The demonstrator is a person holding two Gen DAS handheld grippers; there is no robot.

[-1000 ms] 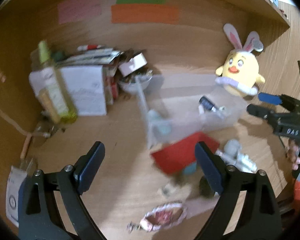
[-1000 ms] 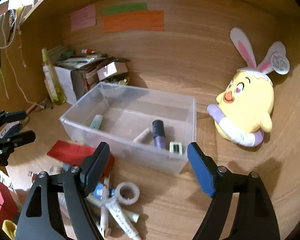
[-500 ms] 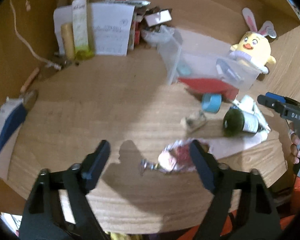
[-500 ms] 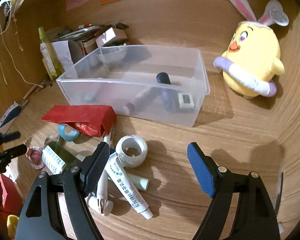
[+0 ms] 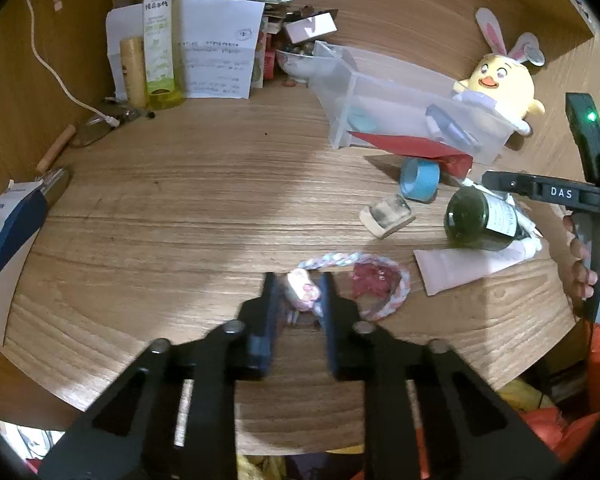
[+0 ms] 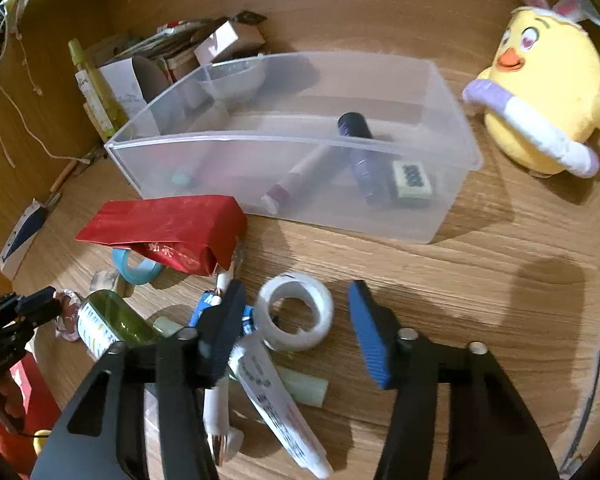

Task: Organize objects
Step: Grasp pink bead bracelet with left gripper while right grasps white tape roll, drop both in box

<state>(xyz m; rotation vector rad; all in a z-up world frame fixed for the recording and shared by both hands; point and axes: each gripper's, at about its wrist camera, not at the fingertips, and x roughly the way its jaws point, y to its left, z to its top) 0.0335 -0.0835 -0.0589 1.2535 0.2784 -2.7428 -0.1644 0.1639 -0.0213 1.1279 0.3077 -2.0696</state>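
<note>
My left gripper (image 5: 298,292) is closing, and its pads press on a small pink charm (image 5: 302,286) fixed to a braided cord loop (image 5: 396,292) on the wooden desk. My right gripper (image 6: 296,316) is also closing, with a white tape roll (image 6: 320,312) between its fingers (image 6: 366,328), which stand a little clear of the roll. Behind it stands a clear plastic bin (image 6: 292,140) holding a purple bottle (image 6: 364,160), a tube and a small stamp. A red packet (image 6: 164,220), a blue tape ring (image 6: 136,270), a green bottle (image 6: 112,322) and tubes (image 6: 276,392) lie loose.
A yellow plush chick (image 6: 540,92) sits right of the bin. Boxes, papers and a tall green spray bottle (image 5: 158,44) stand at the back left. A blue and white box (image 5: 8,224) lies at the left edge. The desk's front edge runs close under both grippers.
The left gripper dropped to the front of the desk and closed on the pink charm. The right gripper sank over the white tape roll and its jaws narrowed around it.
</note>
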